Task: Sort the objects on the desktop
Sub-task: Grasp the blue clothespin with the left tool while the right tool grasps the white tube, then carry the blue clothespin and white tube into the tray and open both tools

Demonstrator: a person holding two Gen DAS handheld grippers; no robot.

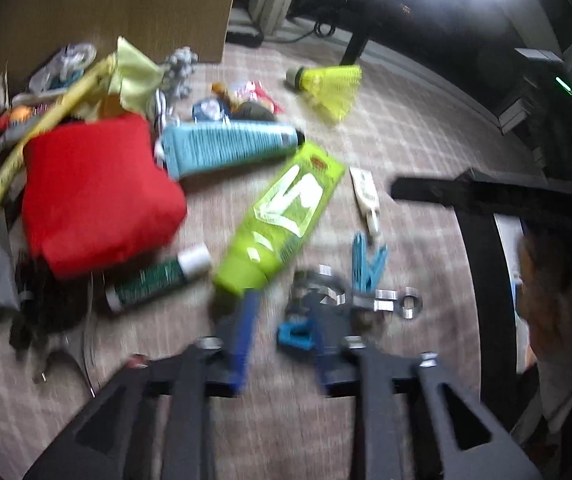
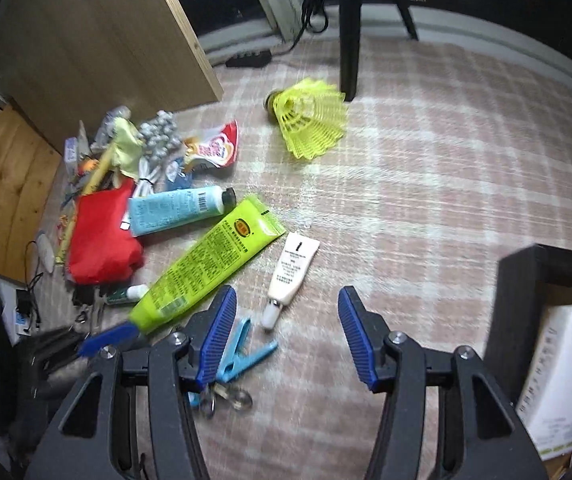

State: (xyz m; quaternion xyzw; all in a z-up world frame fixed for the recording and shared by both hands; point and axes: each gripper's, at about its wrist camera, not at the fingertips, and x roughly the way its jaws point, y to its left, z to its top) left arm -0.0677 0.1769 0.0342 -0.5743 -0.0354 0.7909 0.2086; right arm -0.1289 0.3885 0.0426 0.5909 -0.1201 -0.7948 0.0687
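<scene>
On the pink checked carpet, a bright green squeeze tube [image 2: 202, 268] lies flat on a slant, its cap end nearest the camera, with a light blue squeeze tube with a black cap [image 2: 178, 210] just beyond it and a red fabric pouch [image 2: 100, 240] to their left. A small white cream tube [image 2: 291, 272] lies just right of the green one, nozzle downward in the picture, near a light blue plastic clothes peg [image 2: 242, 350]. A yellow plastic shuttlecock [image 2: 311, 120] lies on its side, well apart from the rest.
</scene>
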